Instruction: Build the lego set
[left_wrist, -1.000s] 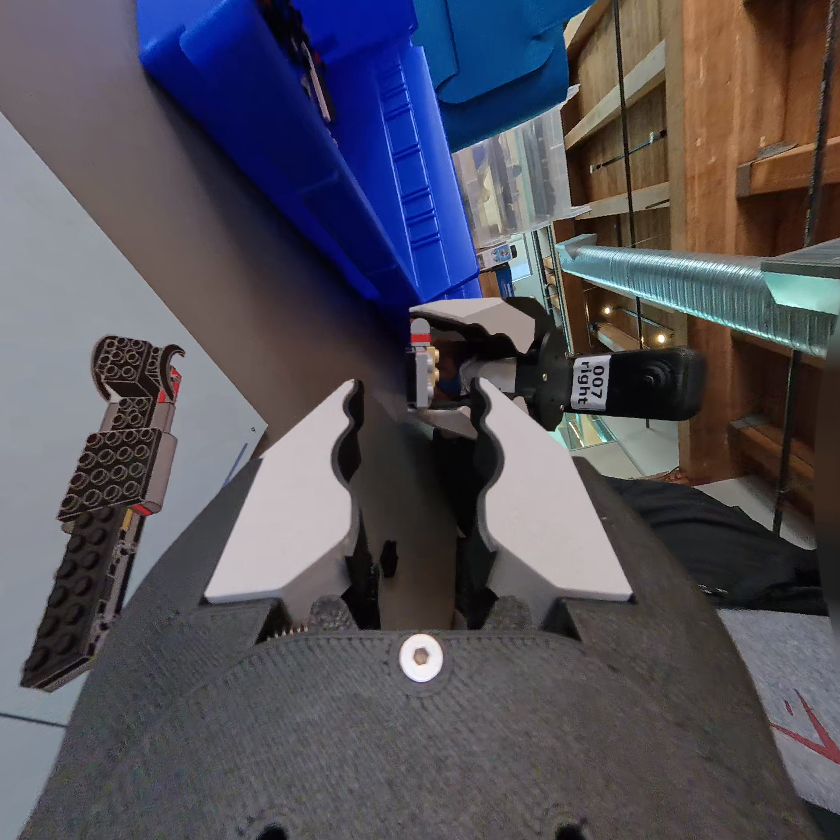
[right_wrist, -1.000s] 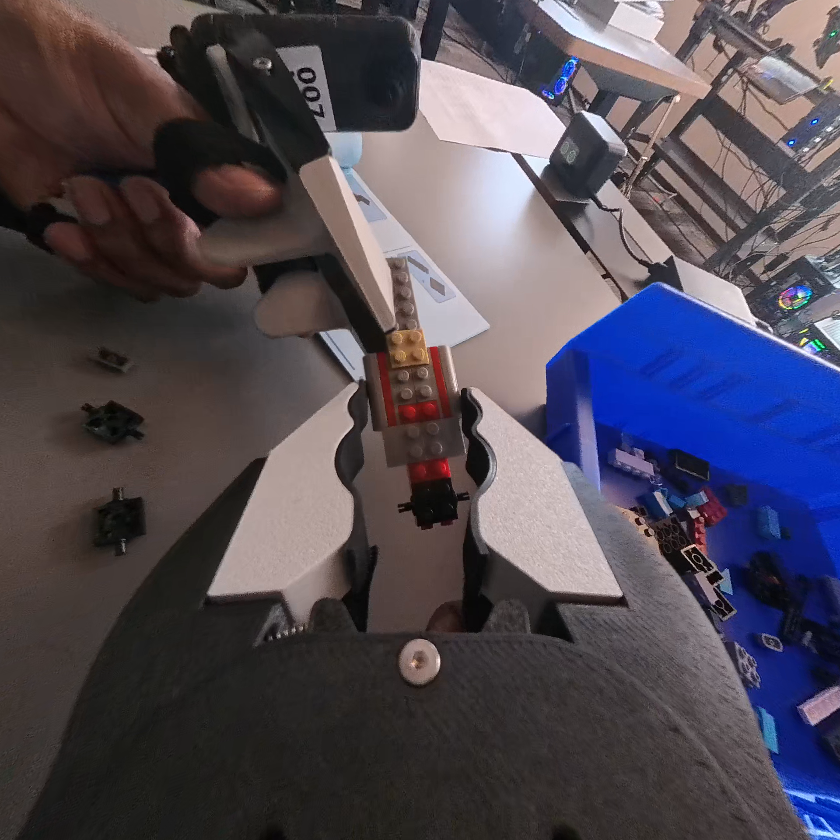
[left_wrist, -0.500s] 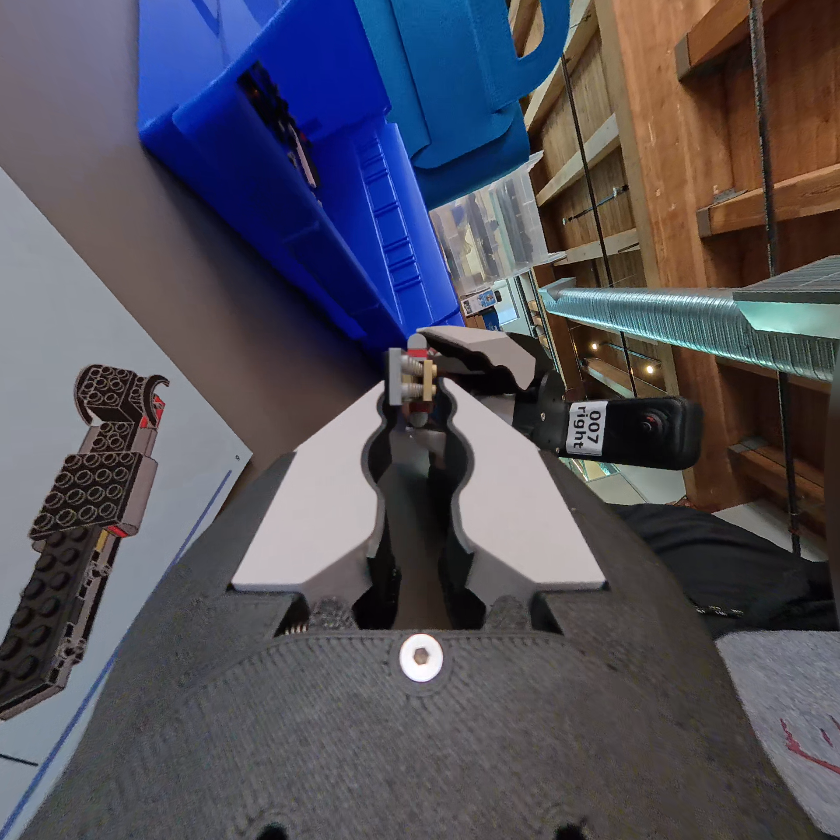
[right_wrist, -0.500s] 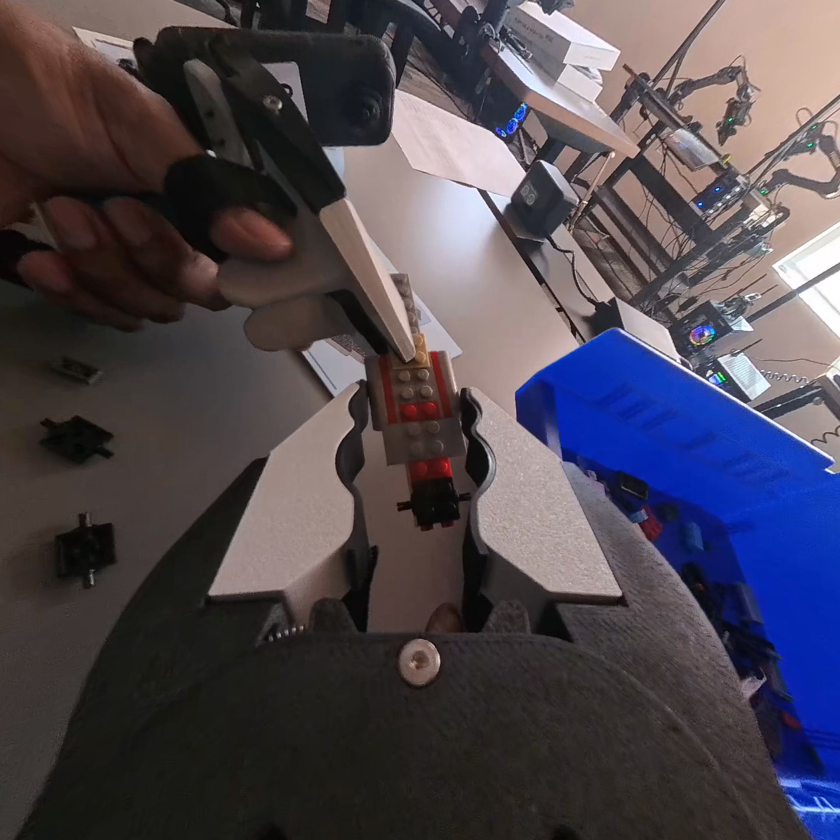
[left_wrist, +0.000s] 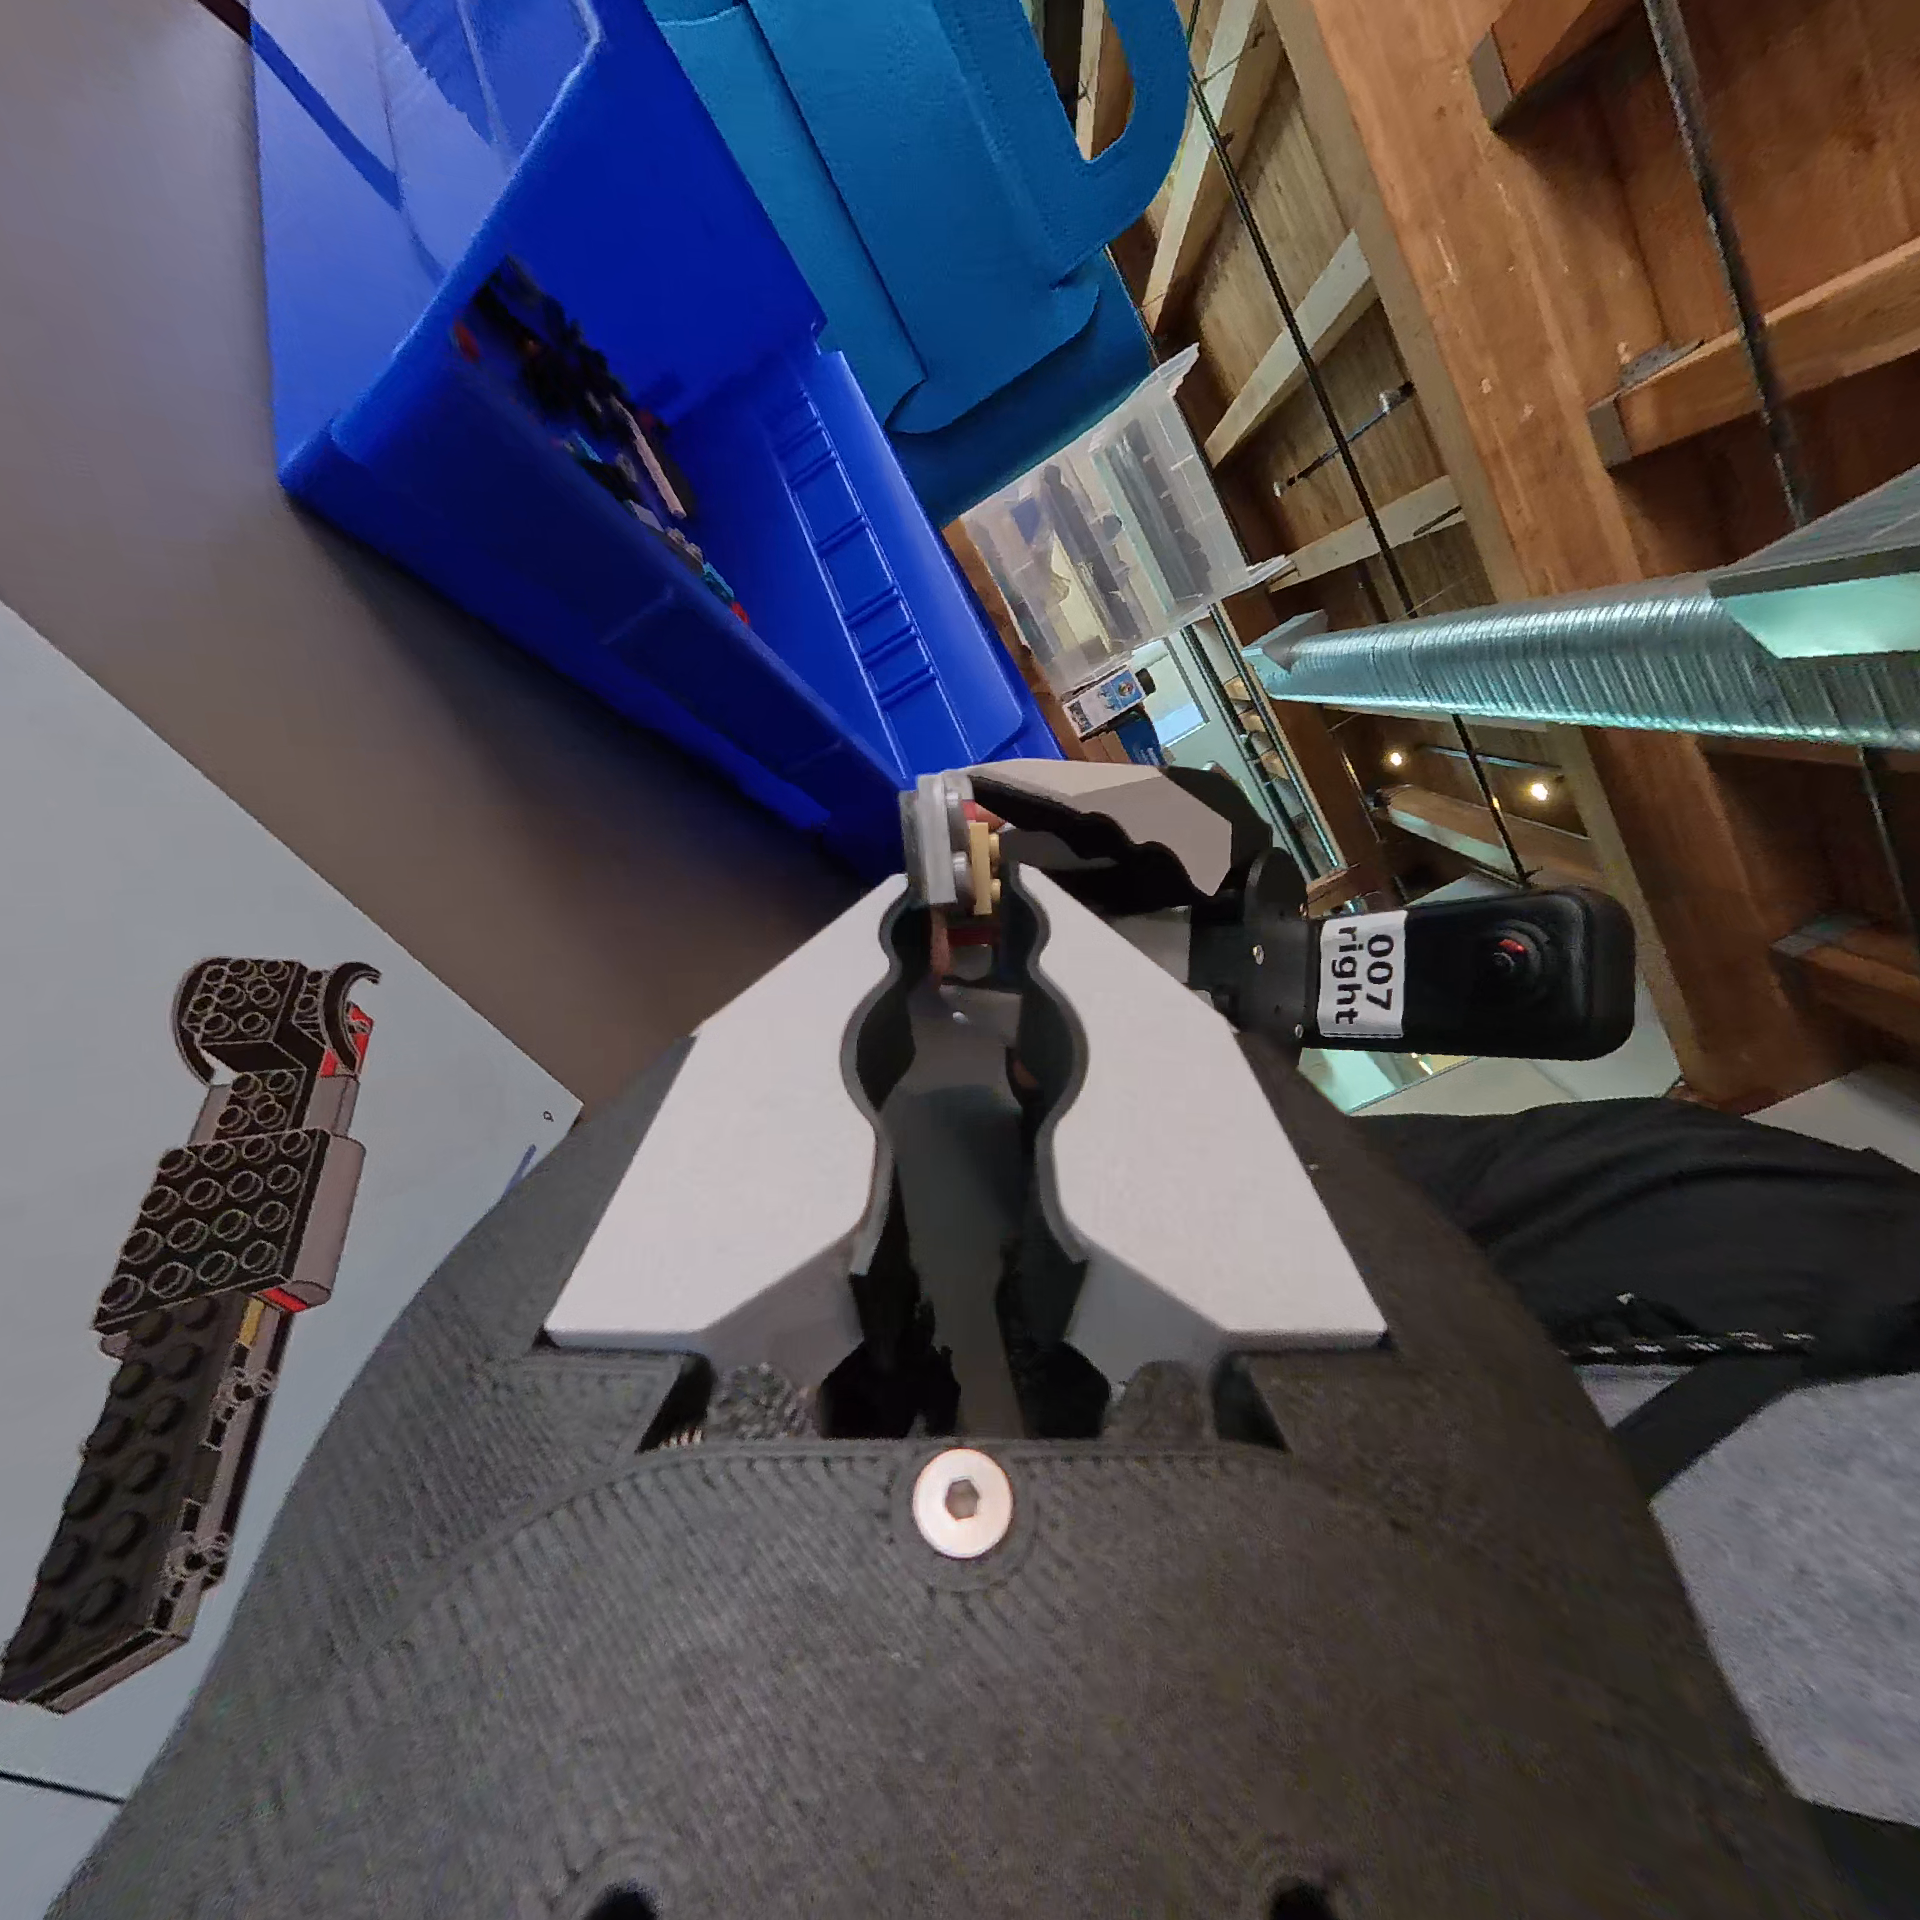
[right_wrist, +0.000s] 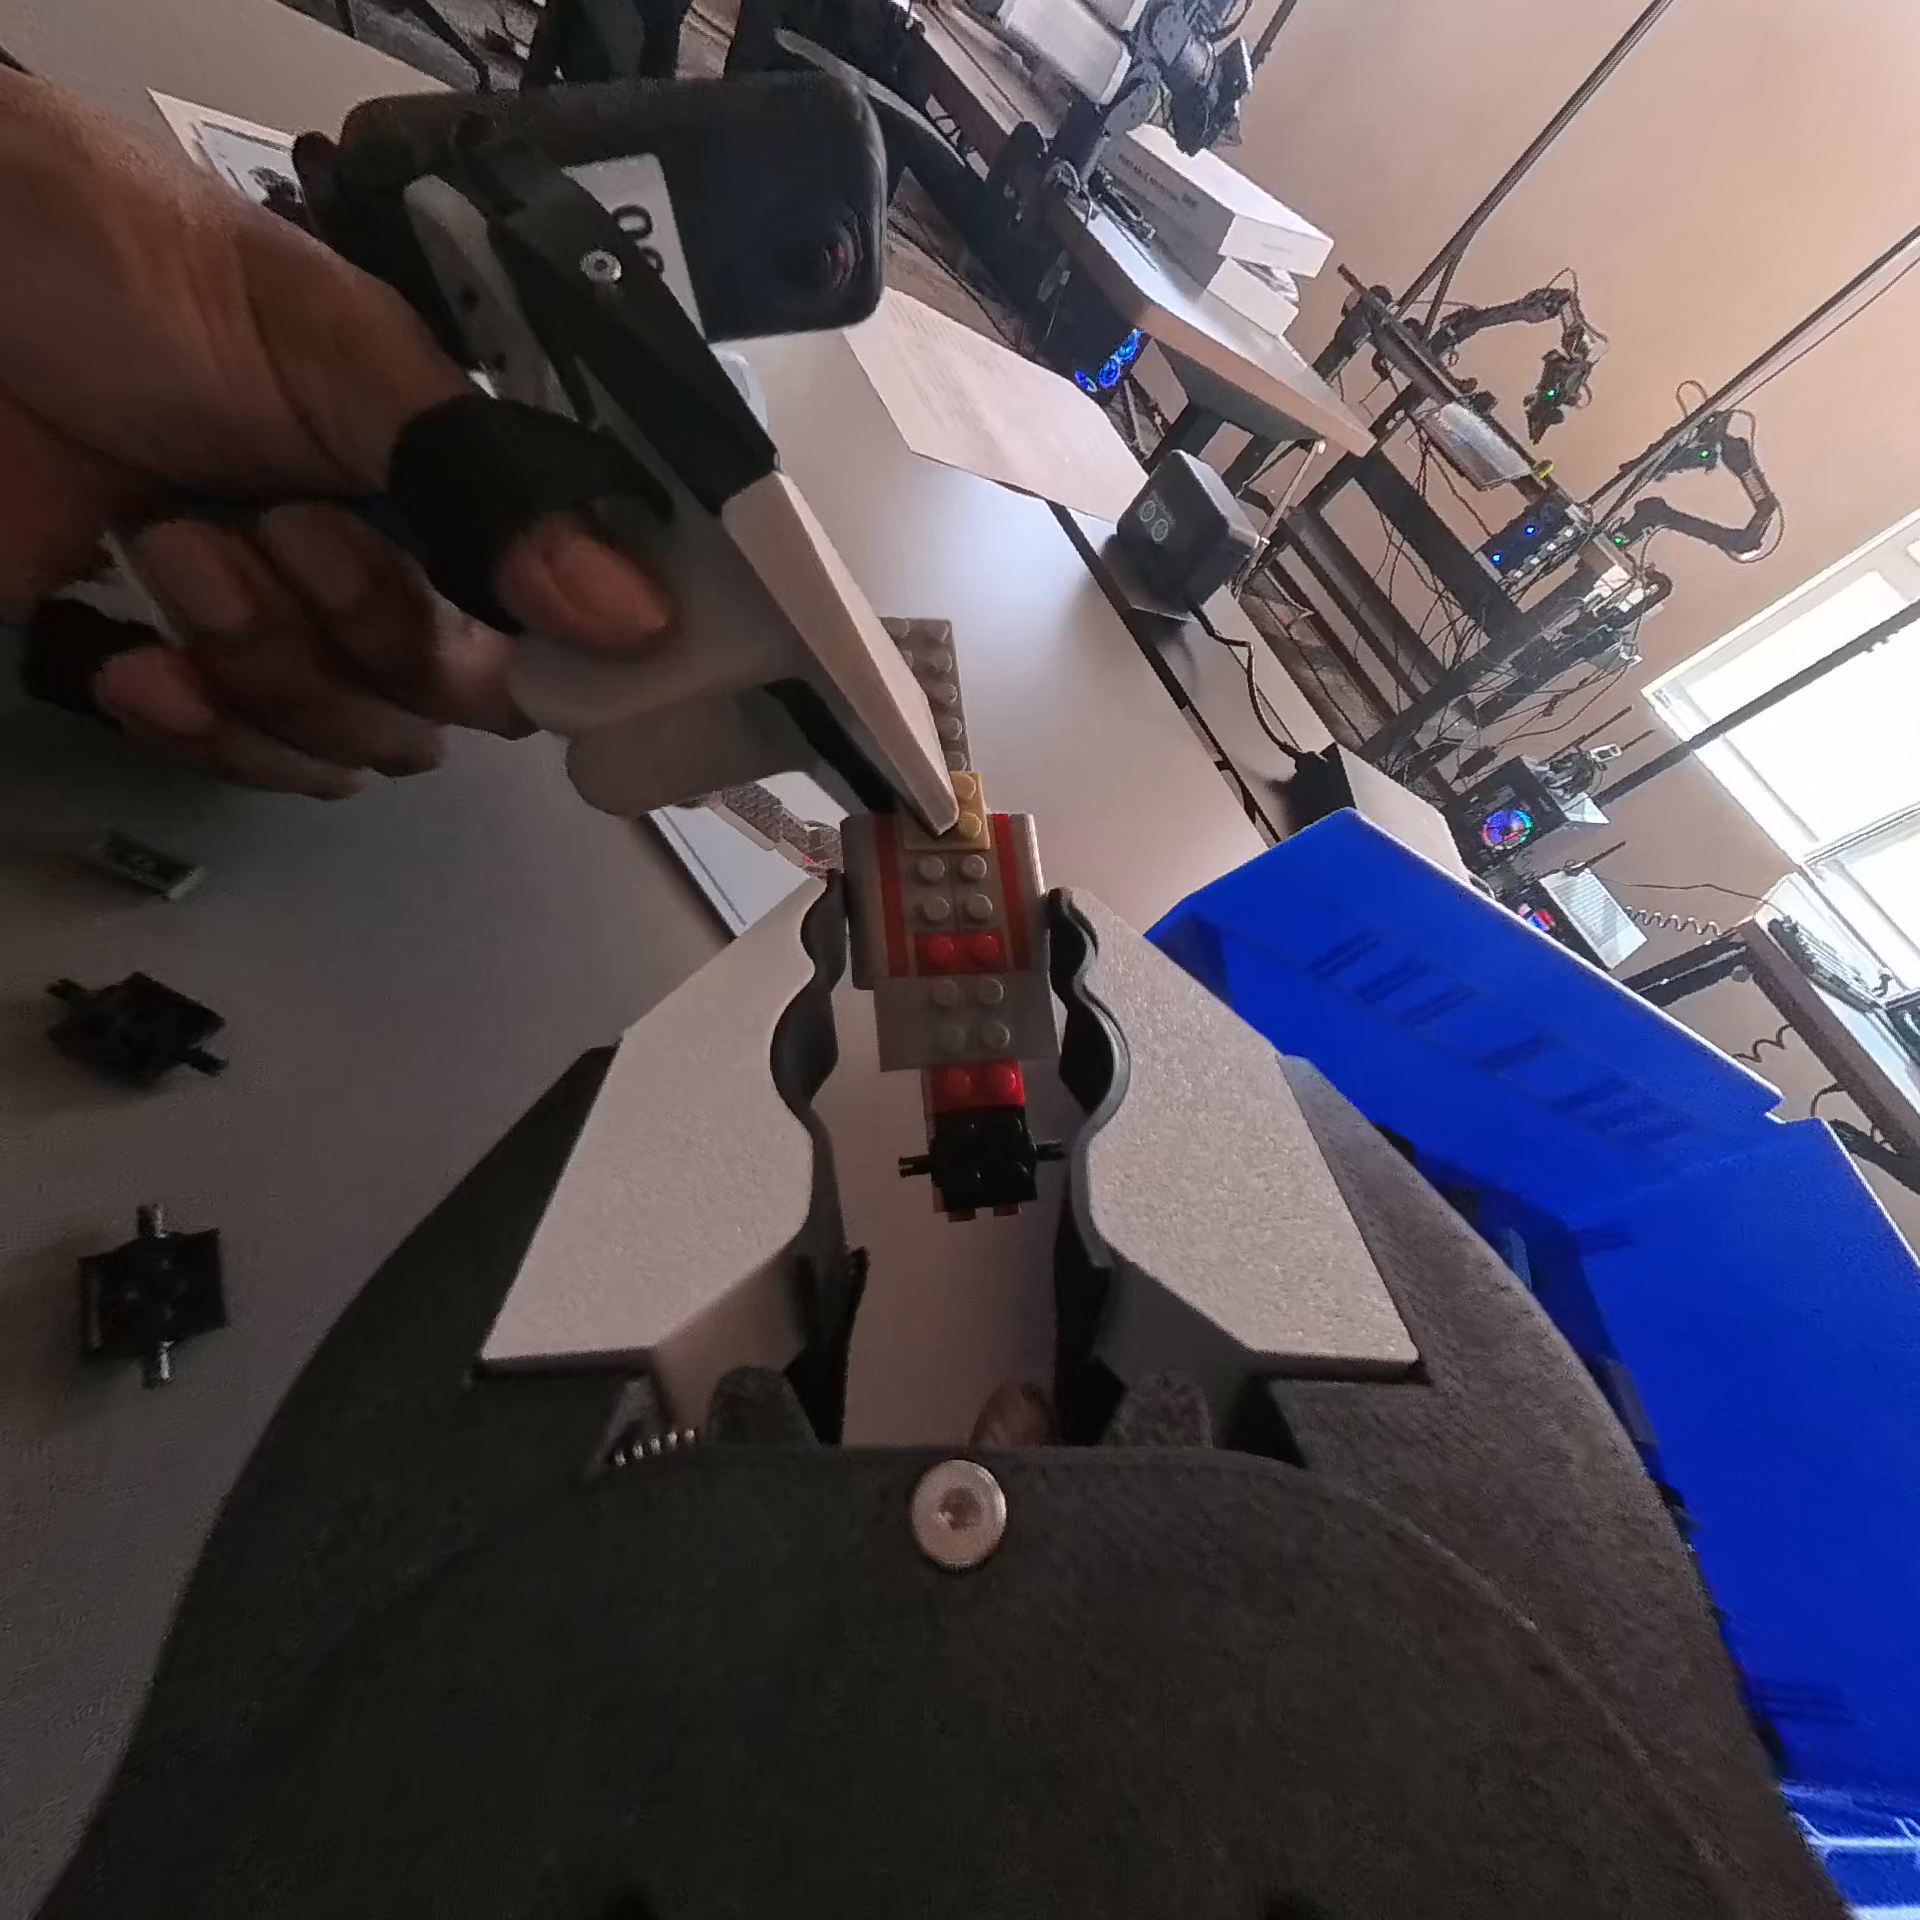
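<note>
A small lego model (right_wrist: 956, 997) of grey, red, tan and black bricks is held in the air between both grippers. My right gripper (right_wrist: 945, 914) is shut on its wide grey-and-red middle, with the black end pointing toward the camera. My left gripper (right_wrist: 925, 810) comes in from the upper left, held by a person's hand (right_wrist: 260, 468). Its fingertips clamp the tan plate and the long grey plate at the far end. In the left wrist view the left gripper (left_wrist: 956, 914) is shut on the model's end (left_wrist: 951, 852), with the right gripper (left_wrist: 1081, 821) just beyond.
A blue bin (right_wrist: 1455, 1039) of loose bricks stands to the right; it also shows in the left wrist view (left_wrist: 582, 416). Two black pieces (right_wrist: 135, 1023) (right_wrist: 151, 1288) and a small grey one (right_wrist: 145, 862) lie on the grey table. A printed instruction sheet (left_wrist: 156, 935) lies at left. Left and right tips are no more than a few centimetres apart.
My left gripper was open a second ago and has closed onto the far end of the model. The right gripper has kept its hold, and both have tilted a little.
</note>
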